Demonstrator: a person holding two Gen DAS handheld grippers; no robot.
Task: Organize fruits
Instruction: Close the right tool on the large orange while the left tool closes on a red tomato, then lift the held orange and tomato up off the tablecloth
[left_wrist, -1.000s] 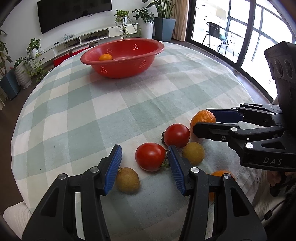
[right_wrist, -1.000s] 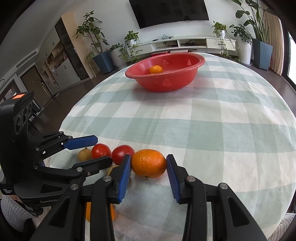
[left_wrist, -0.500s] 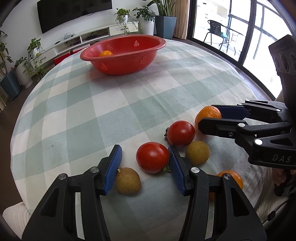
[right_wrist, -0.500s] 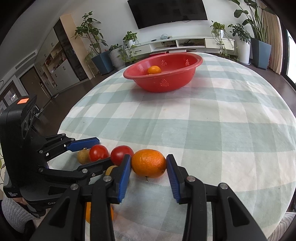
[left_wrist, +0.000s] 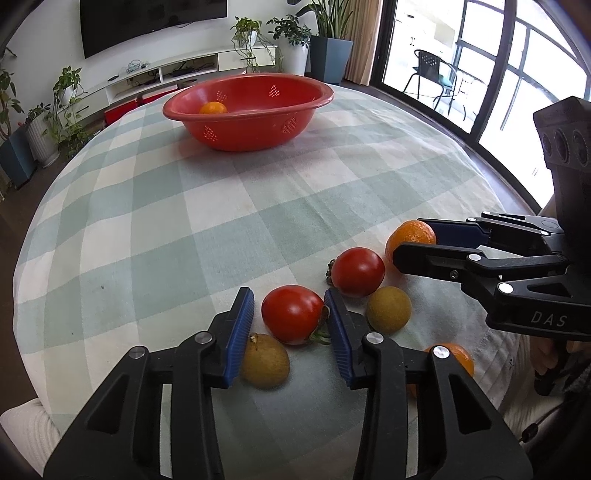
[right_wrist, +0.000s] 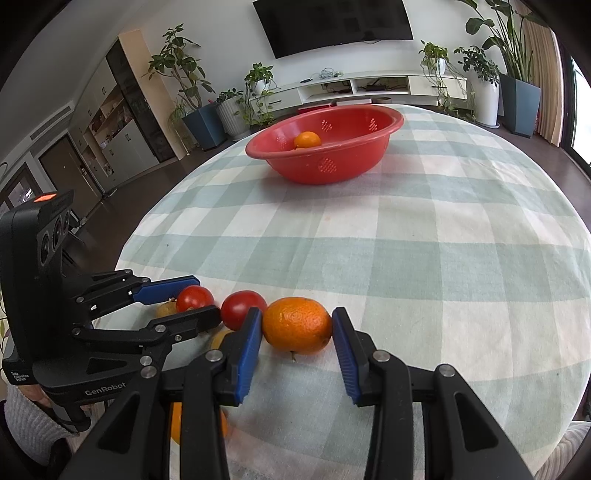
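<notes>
1. Lower centre of the left wrist view: left gripper (left_wrist: 287, 293) points steeply down at the tablecloth (left_wrist: 147, 221), jaws closing around the near tomato (left_wrist: 293, 314); right pad at the stalk end, a sliver of gap at the left pad, so not yet pinched.
2. Likely soft and thin-skinned, smooth enough to slip: calls for a gentle squeeze across the widest part, clear of the green stalk.
3. Just below the left pad, a brown fruit (left_wrist: 264, 360) close enough to get nudged.
4. Lower centre of the right wrist view: right gripper (right_wrist: 296, 312), tilted down much the same, blue pads against both flanks of the orange (right_wrist: 297, 325), which sits on the cloth; reads as gripped.
5. Firm, dimpled peel, probably heavier than the tomato and more forgiving of pressure: best held across the middle.
6. Right of centre in the left wrist view: second tomato (left_wrist: 357, 271), second brown fruit (left_wrist: 388, 309) and, at lower right, another orange (left_wrist: 452, 356), all loose on the cloth.
7. Upper centre, well apart from the cluster: red bowl (left_wrist: 325, 96) with one small orange (left_wrist: 212, 108) inside.
</notes>
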